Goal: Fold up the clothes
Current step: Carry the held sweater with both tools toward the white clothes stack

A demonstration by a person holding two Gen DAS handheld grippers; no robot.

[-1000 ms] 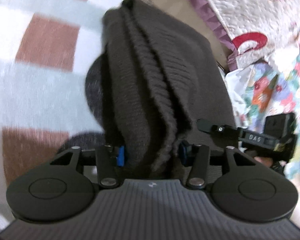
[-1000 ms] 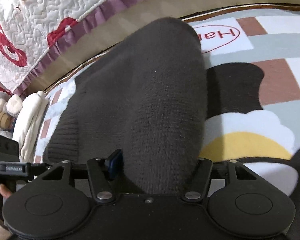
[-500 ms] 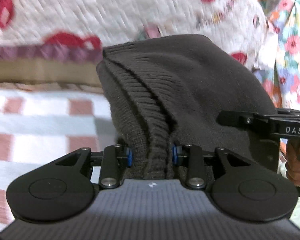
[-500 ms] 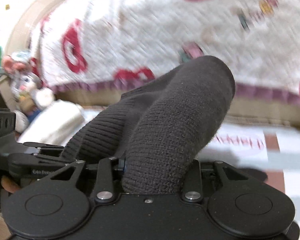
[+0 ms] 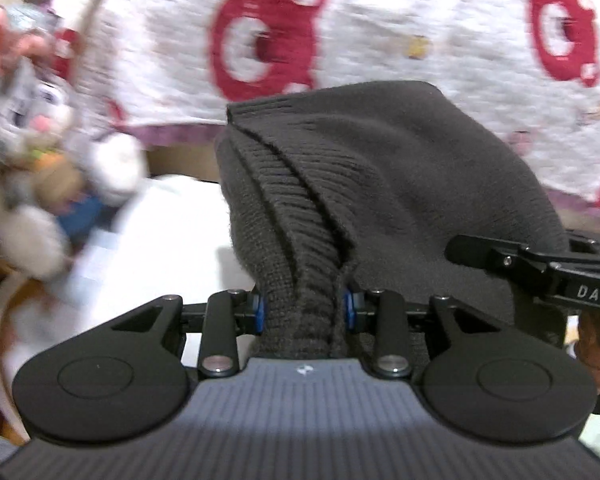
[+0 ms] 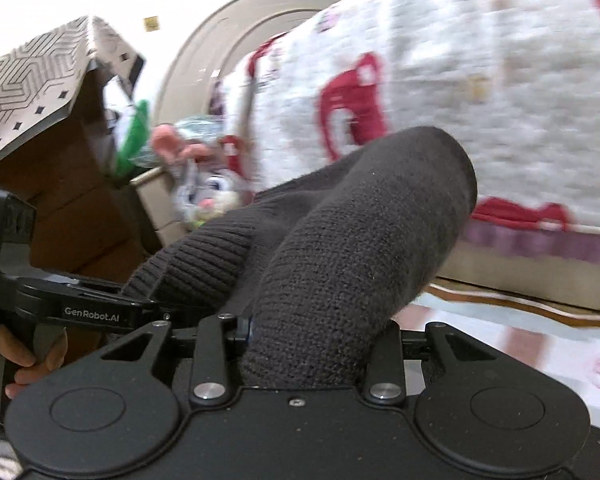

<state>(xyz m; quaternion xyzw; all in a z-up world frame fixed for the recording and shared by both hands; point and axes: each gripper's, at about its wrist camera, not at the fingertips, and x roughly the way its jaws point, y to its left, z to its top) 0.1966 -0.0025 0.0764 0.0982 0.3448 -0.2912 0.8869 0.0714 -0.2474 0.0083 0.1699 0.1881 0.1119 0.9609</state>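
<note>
both grippers clamp the dark sweater [image 5: 400, 184], left gripper [image 5: 303, 312] on the ribbed hem at lower centre, right gripper [image 6: 316, 344] on a thick roll, so a loose layer could slip free and spoil the fold.

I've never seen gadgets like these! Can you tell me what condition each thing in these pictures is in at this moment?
Dark grey-brown knitted sweater: folded into layers, lifted, gripped at both ends.
Left gripper: shut on the ribbed edge.
Right gripper: shut on a thick rolled fold.
White quilt with red bear prints: hanging behind, blurred.
Grey plush rabbit toy: sitting upright, blurred.
</note>
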